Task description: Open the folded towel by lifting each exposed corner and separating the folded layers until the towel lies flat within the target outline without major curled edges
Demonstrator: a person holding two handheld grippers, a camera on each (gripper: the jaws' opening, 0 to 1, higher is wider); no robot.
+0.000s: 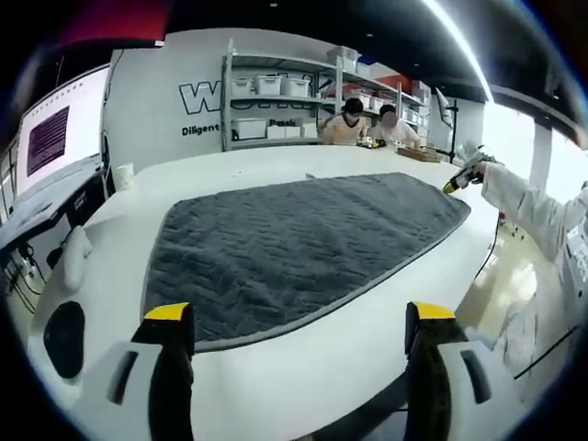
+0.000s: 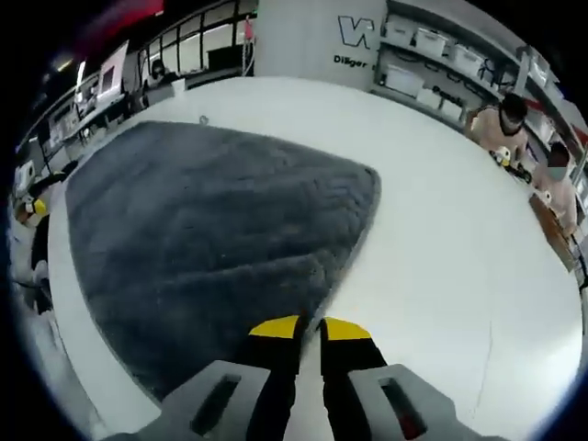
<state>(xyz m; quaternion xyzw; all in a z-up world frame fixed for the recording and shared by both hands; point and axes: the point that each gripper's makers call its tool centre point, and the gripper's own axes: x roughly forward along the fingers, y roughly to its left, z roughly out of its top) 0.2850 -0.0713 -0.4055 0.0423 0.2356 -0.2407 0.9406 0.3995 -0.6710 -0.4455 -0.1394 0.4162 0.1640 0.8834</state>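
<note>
- The large white desk [image 1: 303, 367] carries everything; its bare top shows on all sides of the towel in the left gripper view, and a wide bare part lies to the right of the towel in the right gripper view.
- The dark grey quilted fabric towel [image 1: 303, 248] lies spread on the desk, mostly flat, with a lighter band along its edge.
- In the right gripper view the towel [image 2: 202, 239] narrows to a corner that points toward the camera, and one edge runs from the far rounded corner down to the jaws.
- The left hand-held gripper [image 1: 299, 335] is wide open and holds nothing. Its two yellow-tipped jaws stand far apart, just before the near edge of the towel; the left jaw tip overlaps this edge in the picture, and the right one is over bare desk.
- The right hand-held gripper [image 2: 310, 329] has its yellow-tipped jaws pressed close together at the near corner of the towel. The corner reaches the tips, but I cannot tell if cloth is pinched between them.
- The right hand-held gripper also shows in the left gripper view [image 1: 457, 182], small, by the far right corner of the towel, held by a person's hand with a white sleeve [image 1: 533, 207].
</note>
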